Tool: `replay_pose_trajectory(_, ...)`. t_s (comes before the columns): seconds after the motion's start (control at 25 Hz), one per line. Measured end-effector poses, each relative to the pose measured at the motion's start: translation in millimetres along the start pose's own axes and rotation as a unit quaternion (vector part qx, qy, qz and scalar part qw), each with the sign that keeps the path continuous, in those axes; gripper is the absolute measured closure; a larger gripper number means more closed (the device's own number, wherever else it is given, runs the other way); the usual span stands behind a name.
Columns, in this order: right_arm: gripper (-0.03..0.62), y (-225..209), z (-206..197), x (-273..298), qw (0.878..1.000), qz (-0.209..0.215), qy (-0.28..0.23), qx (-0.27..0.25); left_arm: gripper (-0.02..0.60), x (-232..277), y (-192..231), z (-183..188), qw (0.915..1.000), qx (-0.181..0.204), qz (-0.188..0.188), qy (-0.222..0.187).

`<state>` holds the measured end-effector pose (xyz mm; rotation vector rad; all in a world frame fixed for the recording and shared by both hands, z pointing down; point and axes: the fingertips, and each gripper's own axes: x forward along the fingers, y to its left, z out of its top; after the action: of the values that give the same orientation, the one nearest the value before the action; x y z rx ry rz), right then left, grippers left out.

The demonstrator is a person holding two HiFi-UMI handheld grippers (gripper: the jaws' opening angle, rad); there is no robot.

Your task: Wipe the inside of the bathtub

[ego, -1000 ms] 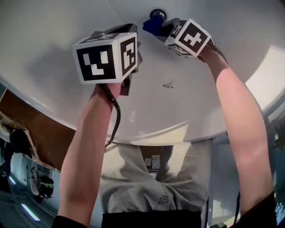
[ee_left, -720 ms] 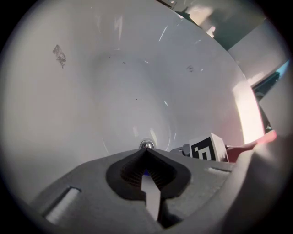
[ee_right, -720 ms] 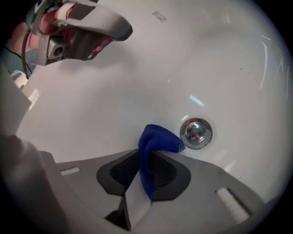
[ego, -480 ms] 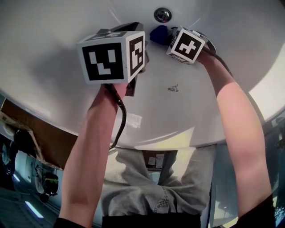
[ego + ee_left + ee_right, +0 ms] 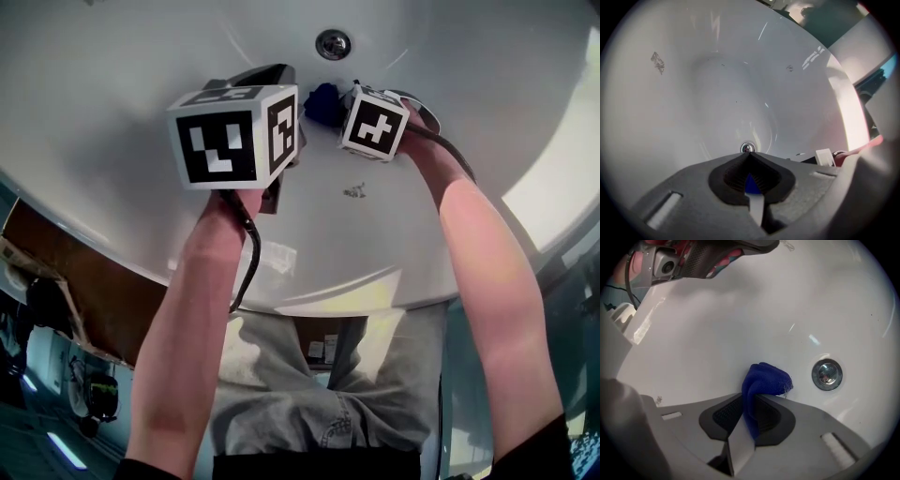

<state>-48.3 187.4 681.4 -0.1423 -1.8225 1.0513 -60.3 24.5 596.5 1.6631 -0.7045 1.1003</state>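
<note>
The white bathtub (image 5: 141, 56) fills the head view, with its chrome drain (image 5: 333, 44) at the far end. My right gripper (image 5: 752, 397) is shut on a bunched blue cloth (image 5: 764, 379), which rests on the tub floor just short of the drain (image 5: 827, 374). In the head view the cloth (image 5: 322, 103) pokes out beside the right marker cube (image 5: 375, 122). My left gripper (image 5: 747, 156) hovers over the tub with its jaw tips touching. It points at the drain (image 5: 747, 148). A small blue patch shows in the slot behind the tips.
A small speck of debris (image 5: 354, 190) lies on the tub floor near me. A grey smudge (image 5: 657, 62) marks the far left wall. The tub's near rim (image 5: 356, 286) runs across in front of my legs. A brown panel (image 5: 84, 291) stands outside at left.
My right gripper has drawn the blue cloth back from the drain toward me and to the left, and the drain now shows fully. The left gripper has barely moved.
</note>
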Motion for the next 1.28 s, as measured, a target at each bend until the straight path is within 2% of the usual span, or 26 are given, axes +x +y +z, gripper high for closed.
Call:
replay_pose_trajectory(0.08, 0.516, 2.7, 2.8, -5.1, 1.000, -0.014, -0.005, -0.009, 0.577, -3.3, -0.5, 0.0, 1.0000, 0.001, -0.001, -0.006)
replay_pose_trajectory(0.28, 0.516, 22.5, 3.0, -18.4, 1.000, -0.018, -0.007, -0.013, 0.577, -16.5, -1.1, -3.2, 0.9999, -0.001, 0.005, -0.009)
replay_pose_trajectory(0.96, 0.517, 102.9, 0.3, -51.5, 1.000, 0.006, -0.022, -0.008, 0.577, -60.3, -27.3, -6.3, 0.9994, 0.002, -0.002, -0.034)
replay_pose_trajectory(1.28, 0.517, 141.9, -0.9, -70.4, 0.999, 0.018, -0.025, -0.006, 0.577, -87.0, -48.7, -1.0, 0.9986, 0.021, -0.009, -0.047)
